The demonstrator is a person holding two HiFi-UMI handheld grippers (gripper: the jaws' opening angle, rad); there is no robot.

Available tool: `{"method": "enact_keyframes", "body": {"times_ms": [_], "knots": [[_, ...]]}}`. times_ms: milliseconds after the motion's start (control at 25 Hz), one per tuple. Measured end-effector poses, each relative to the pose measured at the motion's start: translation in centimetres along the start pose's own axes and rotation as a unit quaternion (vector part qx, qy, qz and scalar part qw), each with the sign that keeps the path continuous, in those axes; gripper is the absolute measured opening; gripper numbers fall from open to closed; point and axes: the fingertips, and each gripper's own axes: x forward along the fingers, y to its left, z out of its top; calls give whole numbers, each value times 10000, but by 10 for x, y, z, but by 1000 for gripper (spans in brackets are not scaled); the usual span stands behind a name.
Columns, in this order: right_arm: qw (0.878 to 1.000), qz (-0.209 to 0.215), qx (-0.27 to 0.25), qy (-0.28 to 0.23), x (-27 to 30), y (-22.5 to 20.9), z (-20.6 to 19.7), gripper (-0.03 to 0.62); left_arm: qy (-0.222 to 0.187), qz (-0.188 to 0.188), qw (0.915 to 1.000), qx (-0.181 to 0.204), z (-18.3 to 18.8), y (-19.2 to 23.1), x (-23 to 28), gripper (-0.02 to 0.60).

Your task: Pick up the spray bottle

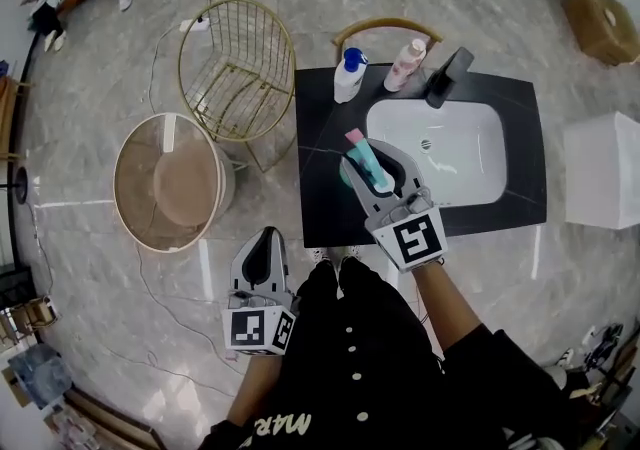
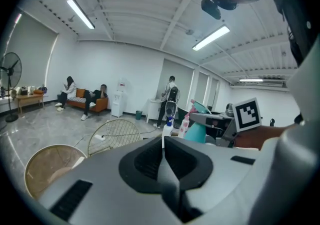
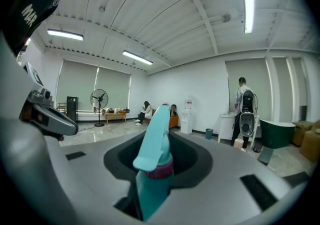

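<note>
Bottle [image 3: 152, 169] clamped in right gripper [image 1: 372, 163] over sink's [image 1: 465, 153] 9 o'clock edge; left gripper [image 1: 268, 240] closed, empty, 7 o'clock.

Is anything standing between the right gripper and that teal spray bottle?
Nothing visible does. The spray bottle already sits between the jaws of the right gripper, which are closed on its body.

Bright ceiling strips [image 3: 247, 4], edges perhaps blurred
</note>
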Motion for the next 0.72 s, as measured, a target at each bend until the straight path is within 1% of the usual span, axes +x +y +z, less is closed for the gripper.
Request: {"method": "enact_keyframes", "body": {"times_ms": [80,240,400,520,640,720], "knots": [[9999,-118,10,0,-15,-3,12,110,-144,-120,9998,45,12,-6,3,21],[9992,-351,-138,138,-48,-9,28,110,-398,-445,9980,184,36,-26,8,21],[9986,-514,-92,-71,-75,-13,53,110,-632,-768,9947,271,58,-45,18,21],[9976,-657,-108,-182,-94,-18,63,110,-791,-989,9911,406,73,-59,23,21],[9956,-894,-77,-287,-107,-24,72,110,-922,-1188,9873,513,87,-69,29,21],[9937,-1051,52,-379,-115,-29,80,110,-1002,-1296,9849,567,94,-73,34,21]]}}
